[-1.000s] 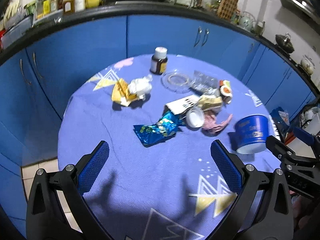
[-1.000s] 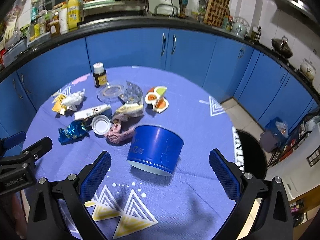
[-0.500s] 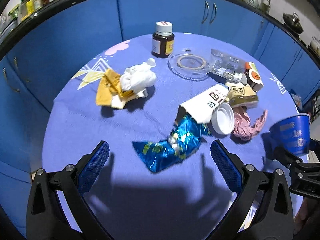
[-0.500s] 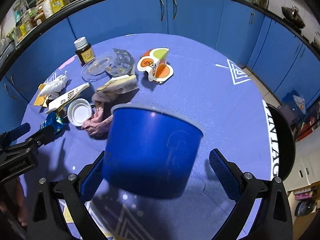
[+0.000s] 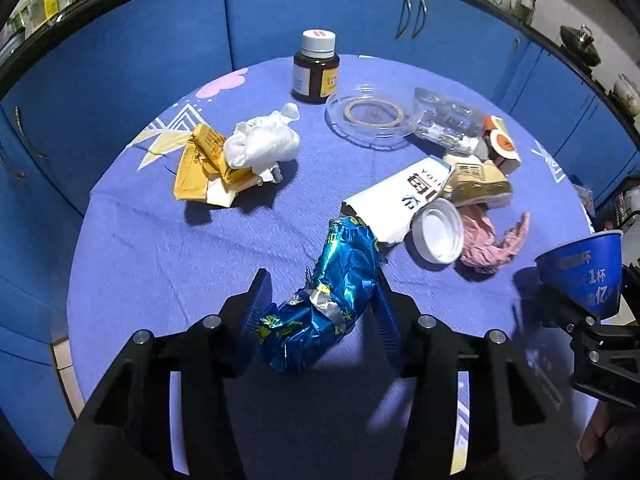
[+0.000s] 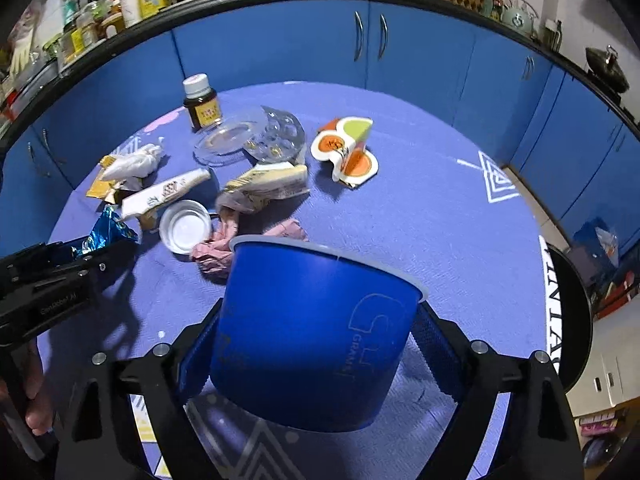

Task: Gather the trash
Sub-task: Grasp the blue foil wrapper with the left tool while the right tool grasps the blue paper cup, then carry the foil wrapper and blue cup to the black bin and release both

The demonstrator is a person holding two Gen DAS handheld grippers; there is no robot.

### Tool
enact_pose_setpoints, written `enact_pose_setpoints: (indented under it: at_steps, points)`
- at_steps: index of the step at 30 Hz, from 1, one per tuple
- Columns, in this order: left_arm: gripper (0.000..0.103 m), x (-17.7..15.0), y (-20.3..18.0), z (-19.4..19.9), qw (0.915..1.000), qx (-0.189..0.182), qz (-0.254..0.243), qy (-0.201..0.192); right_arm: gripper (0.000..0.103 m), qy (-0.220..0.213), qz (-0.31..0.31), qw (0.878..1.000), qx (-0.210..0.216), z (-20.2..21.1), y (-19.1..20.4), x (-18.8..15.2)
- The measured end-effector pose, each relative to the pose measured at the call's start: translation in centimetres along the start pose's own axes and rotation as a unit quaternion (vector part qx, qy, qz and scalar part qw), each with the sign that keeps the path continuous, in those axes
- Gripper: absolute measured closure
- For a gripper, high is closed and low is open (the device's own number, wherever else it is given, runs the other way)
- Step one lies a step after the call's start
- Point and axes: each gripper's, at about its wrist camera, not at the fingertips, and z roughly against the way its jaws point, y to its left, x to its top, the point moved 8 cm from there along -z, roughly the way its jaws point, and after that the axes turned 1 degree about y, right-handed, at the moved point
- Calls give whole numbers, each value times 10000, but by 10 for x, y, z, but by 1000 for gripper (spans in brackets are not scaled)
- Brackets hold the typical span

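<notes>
Foil wrapper (image 5: 332, 300): lower centre of the left view, long axis running up-right; clamped by the just-closing left gripper (image 5: 320, 308)
Blue cup (image 6: 316, 336): lower centre of the right view, gripped by the just-closing right gripper (image 6: 316, 344); wrapper seen left of its open rim

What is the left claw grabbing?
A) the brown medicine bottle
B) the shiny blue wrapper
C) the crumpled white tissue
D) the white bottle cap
B: in the left wrist view the left claw has just been closing, and its pads squeeze the shiny blue wrapper, which sits crumpled between them on the round table.
</notes>
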Motion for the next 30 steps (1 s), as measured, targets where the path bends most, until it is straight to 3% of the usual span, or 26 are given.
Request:
enact_pose_setpoints:
  at_steps: [11,22,30]
  points:
    - [52,11,-47,45,9979,-258,-369,-459,18,-505,-189,9982,-273,42,-27,4]
    - [52,45,-141,62,9901,-601,-965,-820,18,-929,-839,9883,-871,83,-121,2]
    - [52,72,-205,55,9838,-697,-1341,-969,18,-1098,-1179,9782,-1311,89,-189,5]
